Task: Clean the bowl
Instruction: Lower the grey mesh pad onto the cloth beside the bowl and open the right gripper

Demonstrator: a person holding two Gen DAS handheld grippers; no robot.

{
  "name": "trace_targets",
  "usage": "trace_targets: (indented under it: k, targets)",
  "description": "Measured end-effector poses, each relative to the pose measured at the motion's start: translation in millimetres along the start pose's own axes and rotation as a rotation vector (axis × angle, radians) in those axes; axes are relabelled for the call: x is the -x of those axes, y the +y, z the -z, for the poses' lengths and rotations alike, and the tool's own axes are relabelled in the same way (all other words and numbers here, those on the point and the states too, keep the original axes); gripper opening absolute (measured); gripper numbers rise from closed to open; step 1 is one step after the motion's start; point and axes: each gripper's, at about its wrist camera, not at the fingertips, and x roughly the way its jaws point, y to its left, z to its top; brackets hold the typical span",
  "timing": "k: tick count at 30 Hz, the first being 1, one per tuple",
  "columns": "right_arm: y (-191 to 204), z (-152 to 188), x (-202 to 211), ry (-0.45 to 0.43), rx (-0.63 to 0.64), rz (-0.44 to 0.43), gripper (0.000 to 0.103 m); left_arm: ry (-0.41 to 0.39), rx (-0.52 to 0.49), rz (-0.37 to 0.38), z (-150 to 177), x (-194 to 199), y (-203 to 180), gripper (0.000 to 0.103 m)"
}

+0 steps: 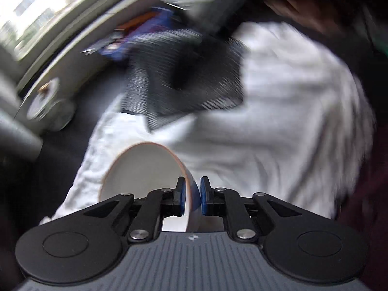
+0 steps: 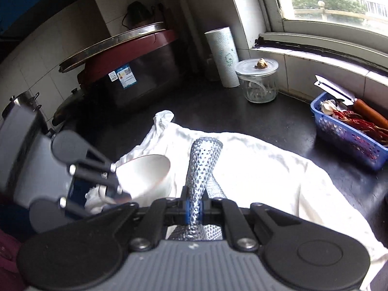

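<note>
On the left, the left gripper (image 1: pixel 191 196) has its blue-padded jaws closed on the wall of the bowl (image 1: pixel 143 169) — one pad inside, one outside — so the bowl, white within with a thin orange rim and blue on the outside, hangs tilted on its side over the white cloth (image 1: pixel 278 126) spread on the dark counter (image 2: pixel 254 116). In the right wrist view the same bowl (image 2: pixel 148 177) sits low and to the left, its open mouth turned up and to the right, toward the middle of the scene. Moving rightward, the right gripper (image 2: pixel 194 209) is clamped shut on a silvery mesh scrubbing cloth (image 2: pixel 203 167), which stands up from between the pads as a folded strip whose long axis runs forward, away from the camera, with its free end flaring at the top. That is the relation the coming move seems to turn on: the bowl lies just left of the scrubber, apart from it, mouth facing it, so the right hand probably has to swing the strip leftward into the opening while the left hand steadies the rim. The left wrist view is heavily blurred, so how near the two are there cannot be told. Farther right, well clear of both, stand a paper towel roll (image 2: pixel 222 58), a lidded glass jar (image 2: pixel 258 82) and, at the counter's edge, a blue basket (image 2: pixel 349 131) of vegetables with a cleaver resting on it.
</note>
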Motion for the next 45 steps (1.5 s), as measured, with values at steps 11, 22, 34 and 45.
trace_targets:
  k: [11, 22, 34, 45]
  targets:
    - [5.6, 6.6, -4.9, 0.006, 0.066, 0.056, 0.007, 0.081, -0.009, -0.059, 22.0, -0.3, -2.8, 0.013]
    - [-4.7, 24.1, 17.0, 0.087, 0.026, 0.187, 0.063, -0.038, 0.388, 0.015, 32.3, 39.3, 19.6, 0.014]
    - [13.6, 19.6, 83.8, 0.066, 0.073, 0.341, 0.071, -0.094, 0.542, -0.015, 31.4, 61.2, 28.4, 0.014]
    - [34.3, 13.1, 60.5, 0.204, 0.236, 0.341, 0.080, -0.125, 0.599, -0.037, 33.8, 72.6, 17.4, 0.014]
